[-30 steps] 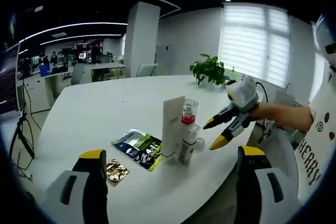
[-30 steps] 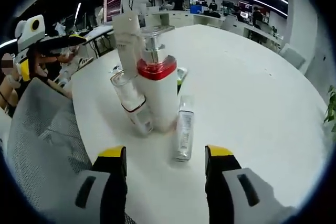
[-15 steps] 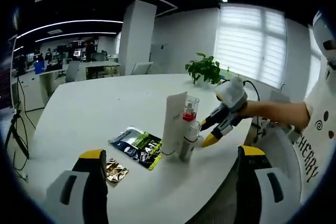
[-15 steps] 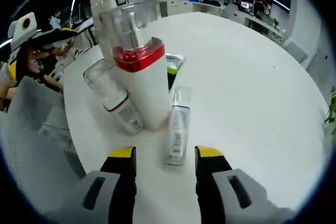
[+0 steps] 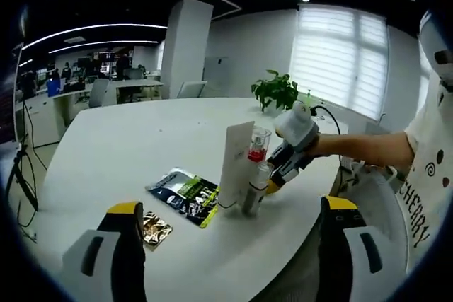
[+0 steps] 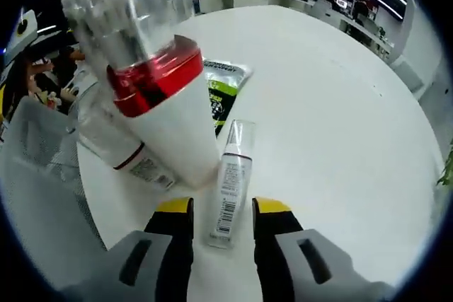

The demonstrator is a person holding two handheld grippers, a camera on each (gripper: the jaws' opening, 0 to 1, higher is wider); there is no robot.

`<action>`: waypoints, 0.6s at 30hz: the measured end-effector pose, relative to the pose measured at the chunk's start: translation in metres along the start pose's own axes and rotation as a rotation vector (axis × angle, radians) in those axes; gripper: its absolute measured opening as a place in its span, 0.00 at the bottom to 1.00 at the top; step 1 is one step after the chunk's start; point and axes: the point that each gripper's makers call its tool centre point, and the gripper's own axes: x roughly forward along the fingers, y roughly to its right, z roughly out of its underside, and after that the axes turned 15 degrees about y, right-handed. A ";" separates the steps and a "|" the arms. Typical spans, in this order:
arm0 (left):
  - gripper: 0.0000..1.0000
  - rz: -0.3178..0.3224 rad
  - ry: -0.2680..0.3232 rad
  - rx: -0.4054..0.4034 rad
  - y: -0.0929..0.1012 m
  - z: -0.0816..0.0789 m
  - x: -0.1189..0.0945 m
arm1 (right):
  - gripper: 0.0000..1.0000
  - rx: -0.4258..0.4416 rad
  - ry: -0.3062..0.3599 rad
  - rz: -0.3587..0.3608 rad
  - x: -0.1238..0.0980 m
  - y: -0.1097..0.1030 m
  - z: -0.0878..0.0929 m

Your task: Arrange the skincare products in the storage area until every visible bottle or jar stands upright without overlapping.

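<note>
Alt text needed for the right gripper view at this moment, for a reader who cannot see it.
The right gripper has its yellow-tipped jaws on either side of a small clear bottle lying flat on the white table. Beside it stand a white bottle with a red band and a smaller clear-capped bottle.

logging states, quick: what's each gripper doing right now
left gripper: open, holding nothing.
right gripper: open, fingers either side of the small lying bottle, not shut on it.
</note>
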 end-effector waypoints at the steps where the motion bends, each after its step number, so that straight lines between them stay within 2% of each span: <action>1: 0.99 0.002 -0.003 0.000 0.000 0.001 0.000 | 0.33 0.002 -0.003 0.001 0.001 -0.001 0.001; 7: 0.99 0.000 -0.003 -0.011 0.000 0.003 0.001 | 0.29 0.007 -0.002 0.004 0.005 -0.001 0.002; 13: 0.99 0.009 -0.010 -0.010 0.001 0.005 0.000 | 0.28 0.010 -0.033 0.003 0.009 -0.003 0.010; 18: 0.99 0.011 0.000 -0.009 0.002 0.004 0.000 | 0.25 0.008 -0.035 0.029 0.008 0.000 0.009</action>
